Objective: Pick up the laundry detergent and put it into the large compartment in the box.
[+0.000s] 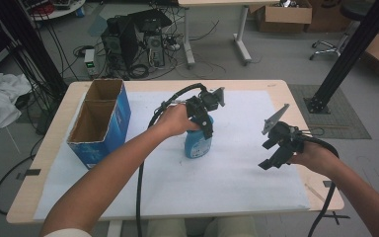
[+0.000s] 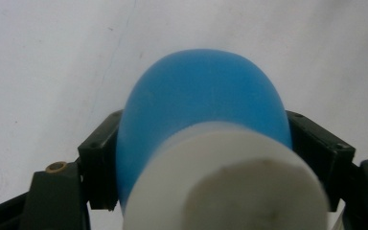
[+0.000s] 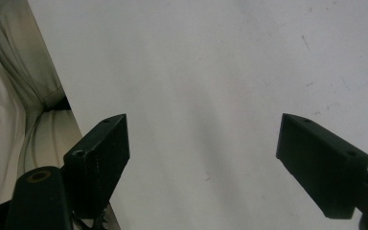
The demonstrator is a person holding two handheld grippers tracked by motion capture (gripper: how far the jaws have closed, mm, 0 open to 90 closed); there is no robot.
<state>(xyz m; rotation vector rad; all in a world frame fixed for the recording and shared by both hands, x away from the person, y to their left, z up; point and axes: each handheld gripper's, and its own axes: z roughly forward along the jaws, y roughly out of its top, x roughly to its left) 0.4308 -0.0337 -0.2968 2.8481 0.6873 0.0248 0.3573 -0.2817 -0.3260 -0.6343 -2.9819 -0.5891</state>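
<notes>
While the right hand-held gripper (image 3: pixel 203 158) gapes empty, the left hand-held gripper (image 2: pixel 201 158) clamps the blue bottle (image 2: pixel 201 110).

Soft, even light; close bottle cap (image 2: pixel 230 182) blurred.

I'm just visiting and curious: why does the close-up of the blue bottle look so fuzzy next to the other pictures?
In the left gripper view the blue bottle and its white cap sit too near the lens, so they blur; the high view is soft and dim but readable; in the right gripper view the right gripper casts a faint shadow on the white table cover.
</notes>
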